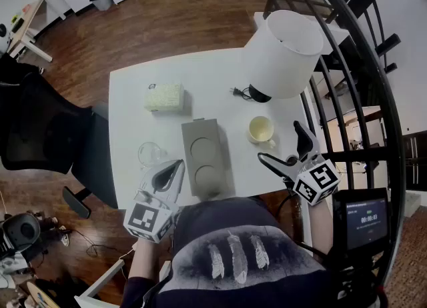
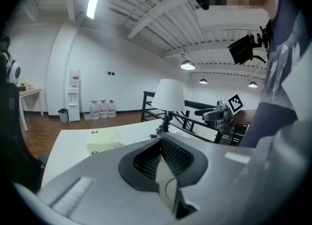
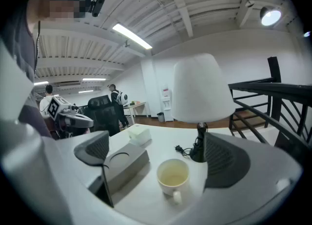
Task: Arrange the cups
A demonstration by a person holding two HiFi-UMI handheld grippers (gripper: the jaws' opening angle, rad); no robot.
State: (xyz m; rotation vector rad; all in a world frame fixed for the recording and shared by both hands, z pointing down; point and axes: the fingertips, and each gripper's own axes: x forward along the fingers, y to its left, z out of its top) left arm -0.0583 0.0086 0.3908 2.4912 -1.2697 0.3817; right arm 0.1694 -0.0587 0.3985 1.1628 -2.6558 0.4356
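Separately, mug (image 1: 260, 129) and glass (image 1: 149, 153) beside tray (image 1: 204, 161)

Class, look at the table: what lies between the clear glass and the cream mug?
The grey holder with two round hollows lies between the clear glass and the cream mug, as the head view shows.

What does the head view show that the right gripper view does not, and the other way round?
Only the head view: the clear glass cup, left of the grey rectangular holder with two round recesses. Only the right gripper view: the white water dispenser by the far wall. Both: that holder, the cream ceramic mug and the table lamp with the white shade.
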